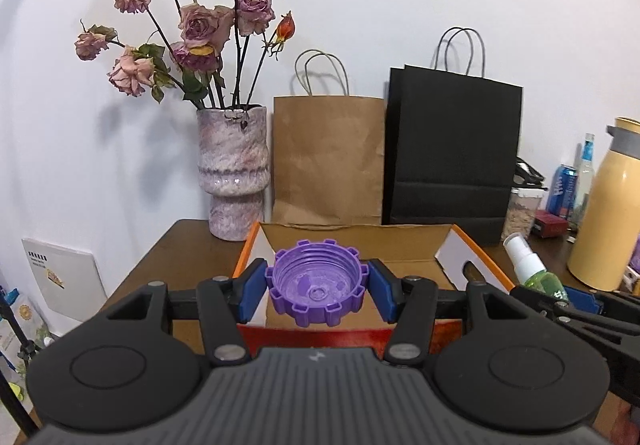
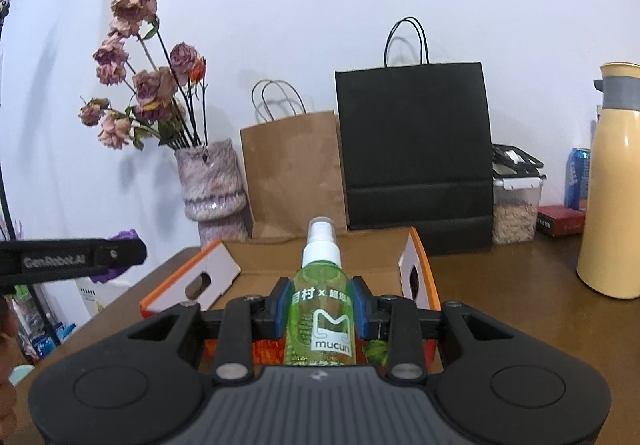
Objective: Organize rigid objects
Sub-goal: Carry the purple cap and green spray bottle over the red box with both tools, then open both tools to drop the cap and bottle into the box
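Left gripper (image 1: pixel 318 291) clamped on a purple lid (image 1: pixel 316 283), jaws pressing its notched rim from both sides, open side of the lid facing the camera. Lid held in the air at centre of the left view, over the near part of an open cardboard box (image 1: pixel 404 241) with orange edges.

Right gripper (image 2: pixel 320 311) clamped narrow on a green spray bottle (image 2: pixel 322 309), jaws at its upper body just below the white nozzle, which points away toward the back of the frame. Bottle hanging at lower centre of the right view, over the near edge of the same box (image 2: pixel 256 257).

Step in hand, by judgement: carrying both items to the box for dropping in.

Notes for doing it well:
- Keep both grips firm until each item is clearly past the near wall and above the brown floor of the box.
- Keep the two grippers apart; the right one shows at the right edge of the left view, close by. Place one item first if space runs short.
- Lower before releasing; the lid may roll on its rim, so tilt it flat.
- Lay the bottle on its side along the box floor, nozzle clear of the side flaps.
- Stay clear of the vase (image 1: pixel 234 173) and the paper bags (image 1: pixel 328 161) at the back of the bench (image 1: pixel 176 245).
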A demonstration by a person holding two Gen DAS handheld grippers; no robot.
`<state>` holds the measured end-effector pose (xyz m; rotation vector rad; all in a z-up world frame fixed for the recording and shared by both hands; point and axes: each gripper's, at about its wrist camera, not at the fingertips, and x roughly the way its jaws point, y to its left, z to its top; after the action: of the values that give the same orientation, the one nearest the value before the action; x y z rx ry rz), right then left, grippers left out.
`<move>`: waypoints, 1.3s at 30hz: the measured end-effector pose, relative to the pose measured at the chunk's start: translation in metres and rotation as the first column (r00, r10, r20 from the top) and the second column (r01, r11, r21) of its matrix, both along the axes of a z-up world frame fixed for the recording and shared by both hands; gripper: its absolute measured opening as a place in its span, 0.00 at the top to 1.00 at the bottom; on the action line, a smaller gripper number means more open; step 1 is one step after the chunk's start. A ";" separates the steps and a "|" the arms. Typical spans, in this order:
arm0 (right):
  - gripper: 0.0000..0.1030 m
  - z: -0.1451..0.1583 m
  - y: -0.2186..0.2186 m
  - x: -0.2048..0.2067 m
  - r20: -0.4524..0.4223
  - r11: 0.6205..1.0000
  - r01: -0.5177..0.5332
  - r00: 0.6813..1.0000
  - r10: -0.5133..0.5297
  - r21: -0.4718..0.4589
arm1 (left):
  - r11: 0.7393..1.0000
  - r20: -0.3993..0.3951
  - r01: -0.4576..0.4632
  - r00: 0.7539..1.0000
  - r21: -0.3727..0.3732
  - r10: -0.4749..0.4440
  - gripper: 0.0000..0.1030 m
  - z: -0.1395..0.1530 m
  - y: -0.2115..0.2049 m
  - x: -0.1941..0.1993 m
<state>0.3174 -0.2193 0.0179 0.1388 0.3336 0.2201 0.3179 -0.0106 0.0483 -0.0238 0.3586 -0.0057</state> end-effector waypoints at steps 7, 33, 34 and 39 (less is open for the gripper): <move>0.71 0.008 0.008 0.030 0.011 1.000 -0.002 1.000 0.002 0.013 | 0.999 0.001 -0.009 1.000 -0.031 0.009 0.46 0.006 -0.005 0.034; 0.71 0.000 0.021 0.138 -0.063 1.000 -0.001 0.998 0.001 -0.005 | 0.994 -0.084 -0.096 0.992 -0.043 0.092 0.46 -0.016 -0.002 0.129; 0.71 -0.001 0.021 0.142 -0.068 1.000 -0.001 0.998 0.001 -0.006 | 0.994 -0.089 -0.100 0.991 -0.037 0.096 0.46 -0.018 -0.002 0.132; 0.71 -0.010 0.022 0.155 -0.098 1.000 -0.006 0.995 0.005 -0.015 | 0.993 -0.119 -0.115 0.987 -0.027 0.111 0.46 -0.028 0.000 0.142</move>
<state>0.4724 -0.1971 0.0082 0.1340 0.4331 0.2167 0.4598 -0.0105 0.0205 -0.0781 0.4747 0.1025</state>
